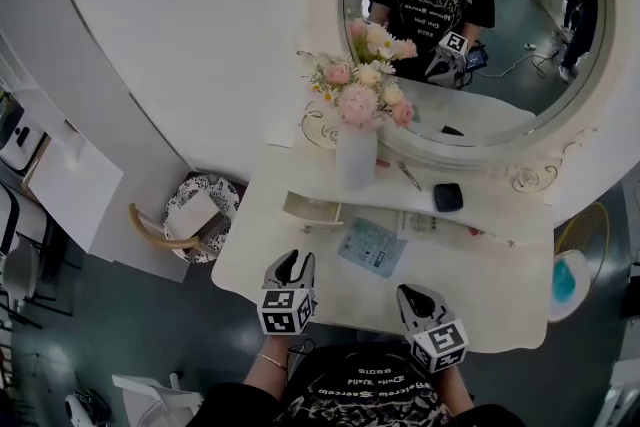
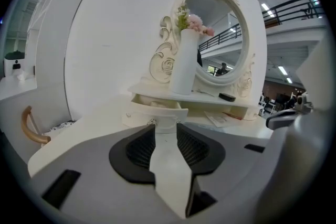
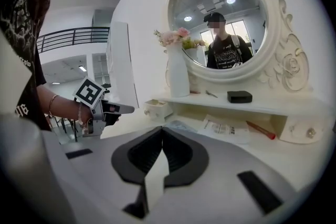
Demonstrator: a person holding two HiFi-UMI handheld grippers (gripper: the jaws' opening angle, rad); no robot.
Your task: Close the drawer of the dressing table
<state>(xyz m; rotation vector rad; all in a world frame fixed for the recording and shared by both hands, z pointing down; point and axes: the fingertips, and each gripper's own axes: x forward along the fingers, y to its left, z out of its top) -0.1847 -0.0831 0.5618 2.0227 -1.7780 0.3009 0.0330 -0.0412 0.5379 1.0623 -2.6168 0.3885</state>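
Held left gripper point(image 1: 291, 261), jaws narrowly apart and empty, at six o'clock of small cream wooden drawer point(image 1: 312, 211), pulled out from white dressing table point(image 1: 500, 280). Held right gripper point(image 1: 416, 296) pinched together, empty, at four o'clock.

L tongs point(image 2: 166, 129) apart, drawer point(image 2: 157, 109) open ahead

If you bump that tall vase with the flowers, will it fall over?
Probably it could tip: the vase is tall and narrow, with a big bunch of flowers on top. It looks like glossy white ceramic, so likely stiff, slippery and breakable.
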